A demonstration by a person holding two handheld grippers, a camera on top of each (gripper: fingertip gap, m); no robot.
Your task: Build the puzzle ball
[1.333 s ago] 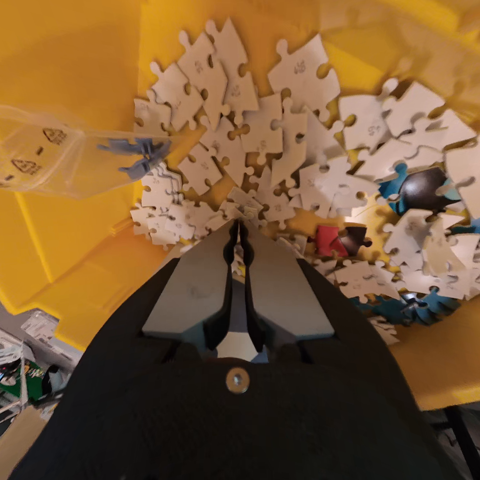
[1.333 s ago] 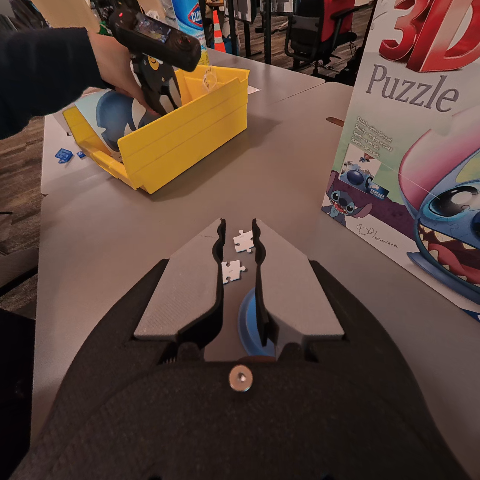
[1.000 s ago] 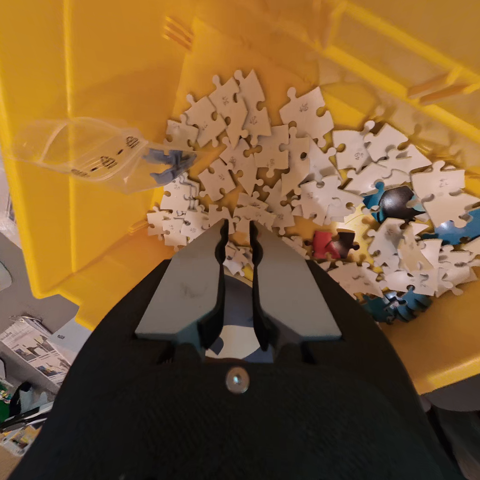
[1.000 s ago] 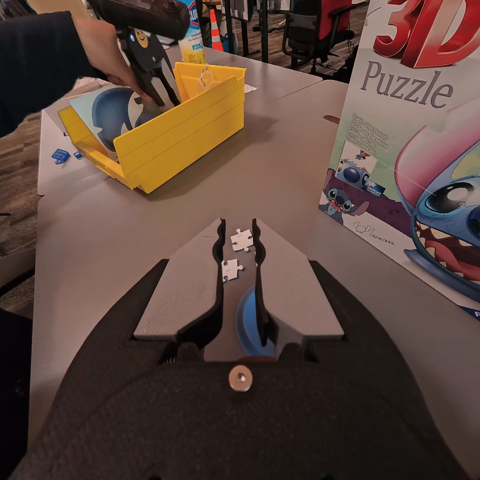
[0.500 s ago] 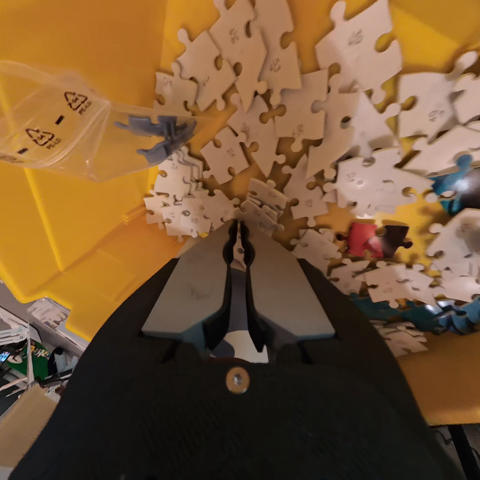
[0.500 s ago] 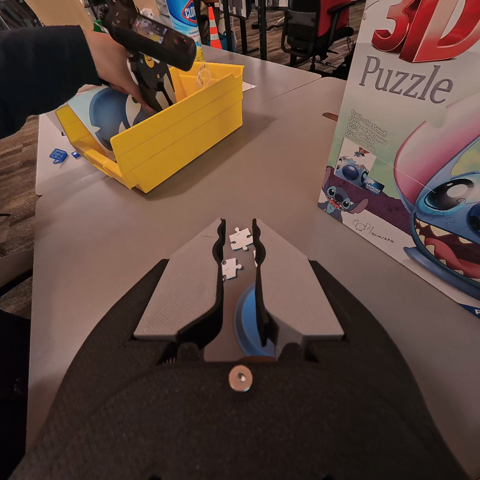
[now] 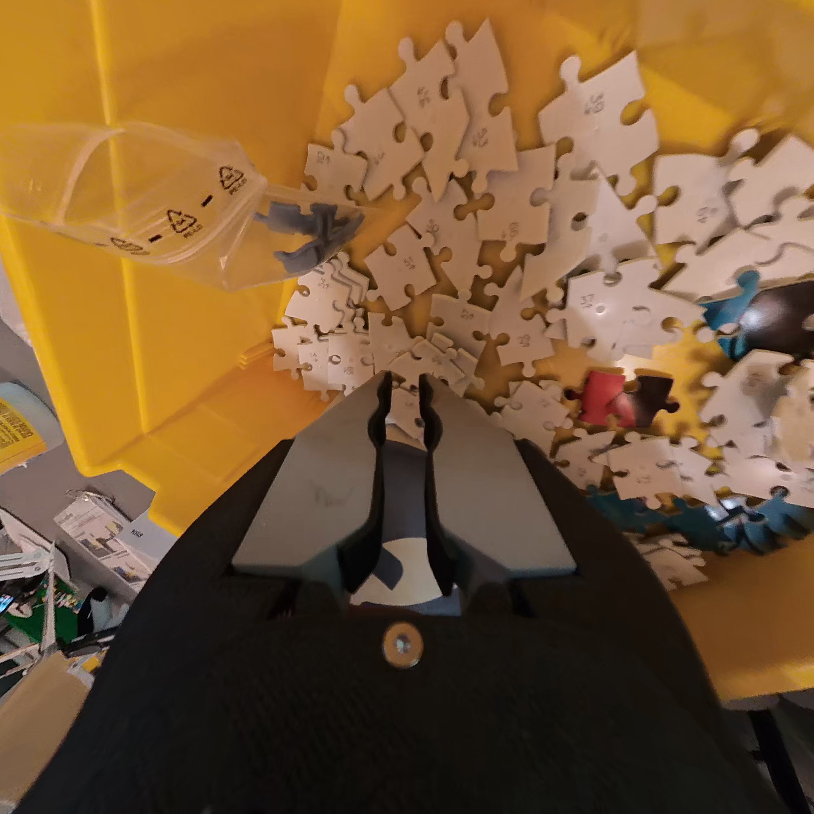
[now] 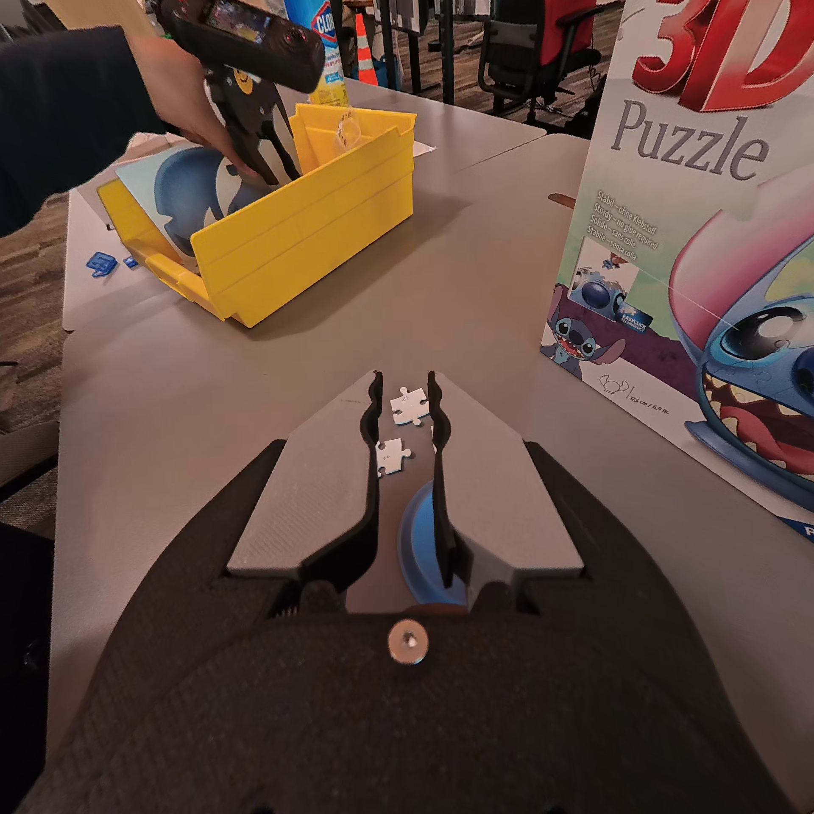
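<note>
My left gripper (image 7: 404, 379) is inside the yellow bin (image 7: 185, 79), just above a heap of white, face-down puzzle pieces (image 7: 506, 229). Its jaws stand a narrow gap apart; a white piece shows in the gap, and no grip on it can be seen. My right gripper (image 8: 405, 374) is open and empty over the grey table (image 8: 198, 418). Two loose white pieces (image 8: 409, 405) (image 8: 392, 456) and a blue round base (image 8: 418, 542) lie on the table between its fingers. The left gripper (image 8: 282, 176) and yellow bin (image 8: 308, 229) also show at the far left.
A clear plastic bag (image 7: 167, 202) with blue-grey parts leans on the bin's left wall. A red and dark piece (image 7: 616, 396) and blue pieces (image 7: 687, 524) lie face up. The tall puzzle box (image 8: 687, 264) stands at the right. A printed sheet (image 8: 185, 189) leans in the bin. Left tips to right tips: about 40 cm.
My left gripper closed down onto the pile, then drew back a little and its jaws parted slightly. The right gripper has stayed nearly still over the two pieces.
</note>
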